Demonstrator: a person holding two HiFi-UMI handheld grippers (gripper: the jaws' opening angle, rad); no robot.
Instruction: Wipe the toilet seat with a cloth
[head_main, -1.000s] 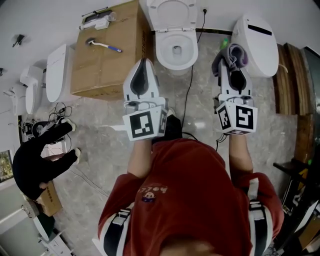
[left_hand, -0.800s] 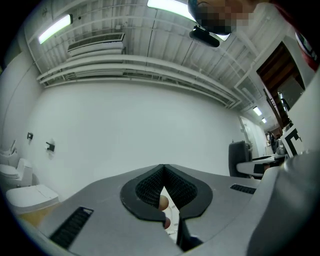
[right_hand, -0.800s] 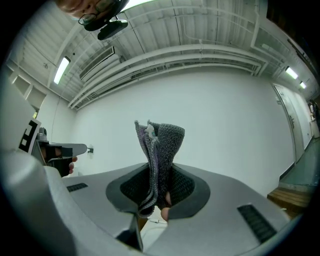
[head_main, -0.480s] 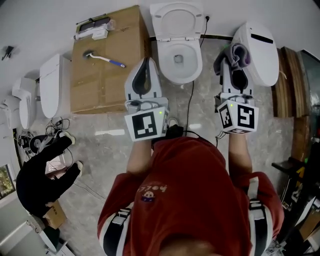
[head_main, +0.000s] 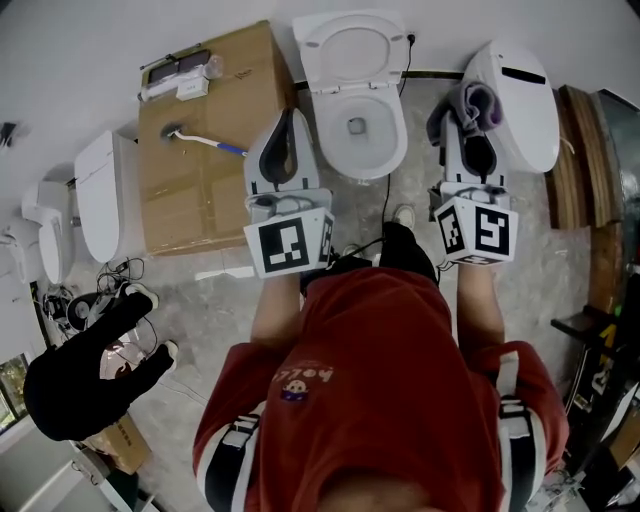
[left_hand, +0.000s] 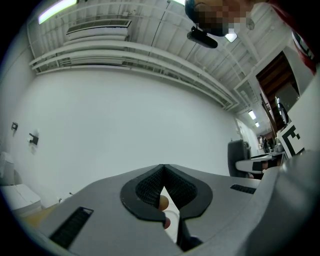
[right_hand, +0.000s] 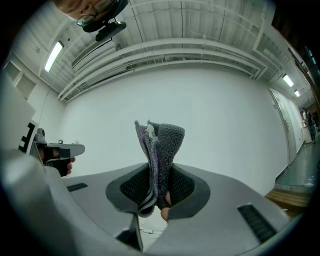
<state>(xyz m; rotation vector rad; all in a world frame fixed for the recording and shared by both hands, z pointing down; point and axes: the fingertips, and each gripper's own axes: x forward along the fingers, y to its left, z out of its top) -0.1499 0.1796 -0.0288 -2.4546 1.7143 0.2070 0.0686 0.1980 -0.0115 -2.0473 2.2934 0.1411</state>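
Observation:
A white toilet stands at the top middle of the head view, its lid raised and its seat (head_main: 392, 140) ringing the bowl. My right gripper (head_main: 462, 118) is to the right of the bowl and is shut on a grey and purple cloth (head_main: 472, 104). In the right gripper view the cloth (right_hand: 161, 142) stands up out of the right gripper (right_hand: 157, 172). My left gripper (head_main: 288, 115) hangs just left of the bowl, shut with nothing in it. In the left gripper view the left gripper (left_hand: 163, 168) faces a bare white wall.
A cardboard box (head_main: 205, 190) left of the toilet carries a brush (head_main: 205, 141) and small items. A second white toilet (head_main: 520, 95) stands at the right beside wooden boards (head_main: 585, 150). More white toilets (head_main: 95, 195) lie at the left. A person in black (head_main: 90, 375) crouches lower left. A cable (head_main: 384, 195) crosses the floor.
Both grippers have moved forward towards the toilet, which now lies closer between them. The cloth stays gripped in the right one. The person in black has shifted lower in the view.

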